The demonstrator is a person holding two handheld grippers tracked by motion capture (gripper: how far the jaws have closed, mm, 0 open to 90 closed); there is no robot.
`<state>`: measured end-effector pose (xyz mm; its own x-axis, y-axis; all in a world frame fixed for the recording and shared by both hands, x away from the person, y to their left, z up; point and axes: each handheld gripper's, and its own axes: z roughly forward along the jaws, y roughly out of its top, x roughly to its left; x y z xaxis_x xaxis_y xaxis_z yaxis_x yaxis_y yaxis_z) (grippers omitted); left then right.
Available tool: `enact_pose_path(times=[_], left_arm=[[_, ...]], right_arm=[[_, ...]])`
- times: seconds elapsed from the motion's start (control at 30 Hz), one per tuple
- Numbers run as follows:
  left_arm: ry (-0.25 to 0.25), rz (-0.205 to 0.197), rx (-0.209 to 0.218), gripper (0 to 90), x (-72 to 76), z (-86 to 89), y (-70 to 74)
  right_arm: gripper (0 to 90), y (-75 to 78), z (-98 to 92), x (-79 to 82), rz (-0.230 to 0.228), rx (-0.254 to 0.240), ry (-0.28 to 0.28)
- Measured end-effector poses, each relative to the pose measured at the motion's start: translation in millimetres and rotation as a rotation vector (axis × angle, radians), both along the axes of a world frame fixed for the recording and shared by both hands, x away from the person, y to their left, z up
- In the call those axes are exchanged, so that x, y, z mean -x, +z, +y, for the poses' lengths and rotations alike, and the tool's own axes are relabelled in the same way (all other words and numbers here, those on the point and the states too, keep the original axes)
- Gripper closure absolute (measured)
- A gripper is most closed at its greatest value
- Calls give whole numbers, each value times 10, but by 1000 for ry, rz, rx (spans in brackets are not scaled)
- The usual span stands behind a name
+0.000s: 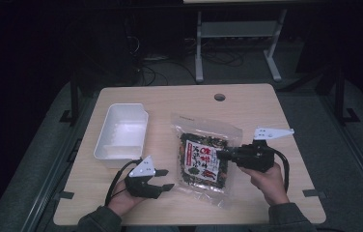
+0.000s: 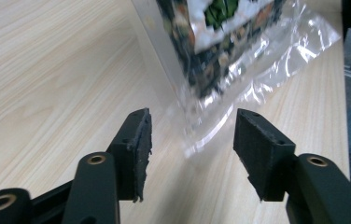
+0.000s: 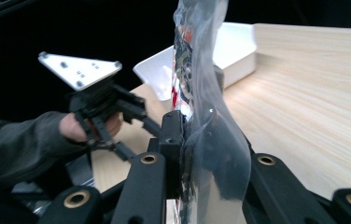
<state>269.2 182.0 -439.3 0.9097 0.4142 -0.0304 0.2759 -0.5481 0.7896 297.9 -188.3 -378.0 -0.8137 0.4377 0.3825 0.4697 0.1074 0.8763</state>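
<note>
Now, step in hand: the snack bag (image 1: 202, 157) passes to one hand; the right tongs (image 1: 219, 154) pinch it on its right edge, while the left tongs (image 1: 166, 179) stand free of it.
Right tongs: pressed together on the bag; in the right gripper view the clear plastic (image 3: 211, 140) stands upright between the two black jaws and the pads press on it from both sides.
Left tongs: spread, with nothing between the pads (image 2: 142, 140); the lower corner of the bag (image 2: 220, 116) lies just ahead of them, near but apart.
Where the bag is: on the table (image 1: 266, 101), in front of the left tongs and held at the tips of the right tongs; its right side seems lifted a little, the rest lies flat.
White tray (image 1: 121, 130): beyond the left tongs, well to the left of the bag, and it looks empty.
Next move, as I judge: probably the bag goes into the tray, so the right tongs must keep a firm pinch, lift the bag and carry it to the left over the rim; the left tongs should stay out of the way or steady the tray.
Risk: the plastic is smooth and soft, so it may slip or fold.
Hard to see: the right pad is hidden behind the plastic; the print on the bag is too small to read; the room behind the table is dark.
</note>
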Motion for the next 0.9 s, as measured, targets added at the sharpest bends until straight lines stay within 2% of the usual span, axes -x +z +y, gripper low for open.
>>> enact_pose_path(times=[0.13,0.3,0.43,0.53,0.77,0.9], left_arm=[[4,-25,-25,418,64,35,21],[-7,-57,-73,391,123,49,26],[-6,-66,-85,375,152,87,29],[3,-72,-89,370,168,144,29],[38,-83,-95,363,192,324,46],[50,-87,-105,362,206,394,50]], right_arm=[[749,57,-11,8,-12,26,-78],[749,157,101,4,-42,69,-163],[749,224,188,-45,-62,73,-239],[750,247,243,-120,-58,43,-269],[750,349,450,-262,-78,65,-315],[750,419,562,-321,-91,56,-336]])
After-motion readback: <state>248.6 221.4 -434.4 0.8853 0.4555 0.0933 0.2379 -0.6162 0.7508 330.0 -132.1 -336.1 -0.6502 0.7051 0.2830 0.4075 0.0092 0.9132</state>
